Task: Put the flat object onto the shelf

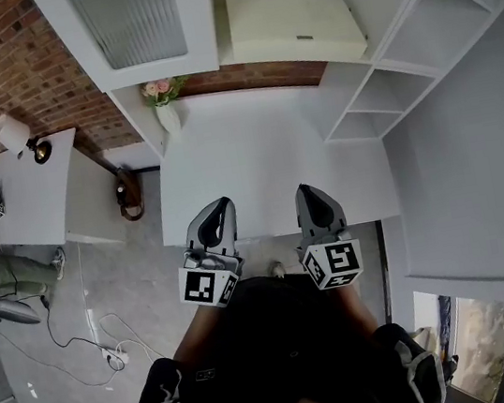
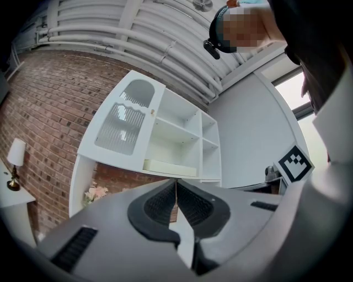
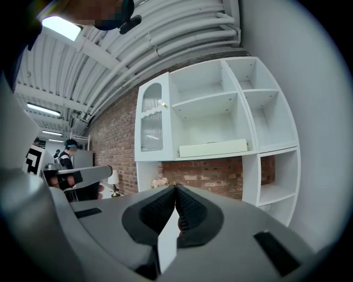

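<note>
The flat object is a pale cream slab. It lies on a shelf of the white shelf unit, and shows on that shelf in the left gripper view and the right gripper view. My left gripper and right gripper hang side by side at the near edge of the white counter, far from the slab. In their own views the left gripper and the right gripper have their pads together with nothing between them.
A vase of pink flowers stands at the counter's back left. Above it is a cabinet door with ribbed glass. To the left stands a white side table with a small lamp. Cables lie on the floor.
</note>
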Available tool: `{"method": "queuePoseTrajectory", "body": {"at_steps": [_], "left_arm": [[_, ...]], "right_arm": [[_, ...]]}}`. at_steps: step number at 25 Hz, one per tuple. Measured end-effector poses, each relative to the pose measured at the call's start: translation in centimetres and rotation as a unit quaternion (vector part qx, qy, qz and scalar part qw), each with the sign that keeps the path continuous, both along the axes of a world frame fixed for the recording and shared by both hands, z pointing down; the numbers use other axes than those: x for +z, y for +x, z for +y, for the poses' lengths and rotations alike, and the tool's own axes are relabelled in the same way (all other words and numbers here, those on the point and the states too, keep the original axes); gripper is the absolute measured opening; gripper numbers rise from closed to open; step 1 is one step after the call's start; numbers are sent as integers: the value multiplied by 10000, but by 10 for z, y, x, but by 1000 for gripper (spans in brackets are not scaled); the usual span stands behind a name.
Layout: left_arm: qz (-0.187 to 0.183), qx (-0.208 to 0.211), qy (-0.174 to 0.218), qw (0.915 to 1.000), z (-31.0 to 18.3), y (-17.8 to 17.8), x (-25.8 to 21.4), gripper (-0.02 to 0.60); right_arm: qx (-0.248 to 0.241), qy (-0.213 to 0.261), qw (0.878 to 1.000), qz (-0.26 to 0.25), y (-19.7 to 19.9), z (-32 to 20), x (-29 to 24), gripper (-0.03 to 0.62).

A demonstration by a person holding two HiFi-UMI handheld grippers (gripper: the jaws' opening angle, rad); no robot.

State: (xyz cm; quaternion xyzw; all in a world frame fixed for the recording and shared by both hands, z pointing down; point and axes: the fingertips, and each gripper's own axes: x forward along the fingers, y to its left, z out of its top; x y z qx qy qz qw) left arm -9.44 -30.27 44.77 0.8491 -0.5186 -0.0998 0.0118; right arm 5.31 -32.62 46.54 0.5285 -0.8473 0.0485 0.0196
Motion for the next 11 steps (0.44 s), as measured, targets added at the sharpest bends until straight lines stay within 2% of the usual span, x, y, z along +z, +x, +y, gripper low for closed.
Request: {"method": "queuePoseTrajectory", "body": {"at_steps": [11], "left_arm": [[6,1,-16,10000,-3,-3,0,15]], "right_arm": [[-13,40,10000,28,-3,-2,2,28]]}}
